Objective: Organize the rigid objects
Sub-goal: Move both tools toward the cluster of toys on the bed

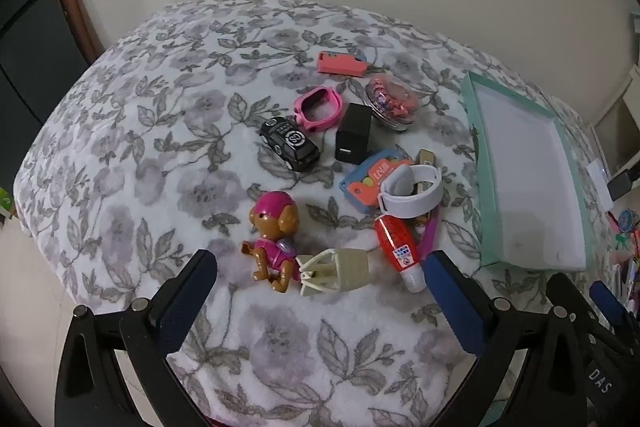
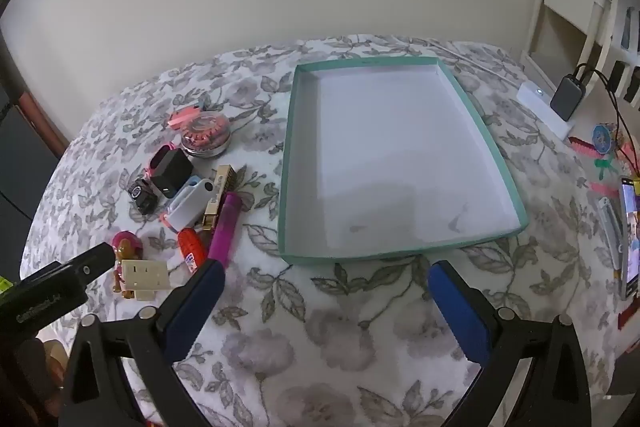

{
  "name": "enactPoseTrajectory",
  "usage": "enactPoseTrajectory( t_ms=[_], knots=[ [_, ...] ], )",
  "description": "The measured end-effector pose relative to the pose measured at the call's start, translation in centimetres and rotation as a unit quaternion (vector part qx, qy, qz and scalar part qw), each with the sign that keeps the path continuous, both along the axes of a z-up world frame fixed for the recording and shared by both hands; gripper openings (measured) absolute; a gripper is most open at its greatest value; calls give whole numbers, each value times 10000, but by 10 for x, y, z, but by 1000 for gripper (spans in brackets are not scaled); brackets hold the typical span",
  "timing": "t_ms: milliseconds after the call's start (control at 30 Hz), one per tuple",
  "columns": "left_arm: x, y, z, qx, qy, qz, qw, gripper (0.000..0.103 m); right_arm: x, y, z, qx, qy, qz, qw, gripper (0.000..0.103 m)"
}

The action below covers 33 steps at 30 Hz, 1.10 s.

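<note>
Small rigid objects lie in a heap on a floral blanket (image 1: 120, 147): a pink puppy figure (image 1: 274, 239), a beige plug adapter (image 1: 336, 271), a red-white glue bottle (image 1: 398, 251), a black toy car (image 1: 290, 143), a black charger cube (image 1: 354, 133), a pink watch case (image 1: 318, 107), a white band (image 1: 410, 195), a round tin (image 1: 390, 101). An empty teal-rimmed tray (image 2: 286, 163) lies to their right. My left gripper (image 1: 320, 275) is open, just short of the puppy and adapter. My right gripper (image 2: 326, 277) is open and empty, before the tray's near rim.
A coral case (image 1: 340, 63) lies at the heap's far side, and a magenta marker (image 2: 226, 227) and gold clip (image 2: 218, 197) beside the tray. A power bank (image 2: 568, 97), a phone (image 2: 630, 239) and trinkets sit right of the tray. A wall stands behind.
</note>
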<state>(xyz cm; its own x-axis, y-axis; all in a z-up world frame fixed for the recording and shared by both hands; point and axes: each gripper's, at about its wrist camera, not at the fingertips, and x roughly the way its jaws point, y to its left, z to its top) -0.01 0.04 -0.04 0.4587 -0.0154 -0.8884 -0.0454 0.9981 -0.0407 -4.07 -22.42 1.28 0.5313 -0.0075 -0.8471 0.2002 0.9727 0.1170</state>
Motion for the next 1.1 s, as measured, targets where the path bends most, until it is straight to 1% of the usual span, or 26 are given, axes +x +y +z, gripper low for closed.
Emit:
enactPoseTrajectory(
  t_ms=[100, 200, 333, 400, 500, 1100],
  knots=[
    [0, 2, 0, 14, 19, 30, 10000, 103, 1, 1, 0, -42, 26, 5, 10000, 103],
    [0, -6, -8, 57, 24, 55, 10000, 103, 2, 2, 0, -56, 28, 25, 10000, 103],
    [1, -10, -15, 16, 35, 78, 10000, 103, 3, -3, -2, -73, 36, 37, 10000, 103],
    [1, -1, -7, -61, 87, 20, 9999, 103, 3, -10, -2, -90, 31, 40, 9999, 103],
    [1, -1, -6, -46, 94, -1, 9999, 103, 3, 3, -1, -239, 33, 71, 9997, 103],
    [1, -1, -8, -32, 138, 9, 9999, 103, 6, 2, -3, -313, 103, 111, 9994, 103]
  ],
)
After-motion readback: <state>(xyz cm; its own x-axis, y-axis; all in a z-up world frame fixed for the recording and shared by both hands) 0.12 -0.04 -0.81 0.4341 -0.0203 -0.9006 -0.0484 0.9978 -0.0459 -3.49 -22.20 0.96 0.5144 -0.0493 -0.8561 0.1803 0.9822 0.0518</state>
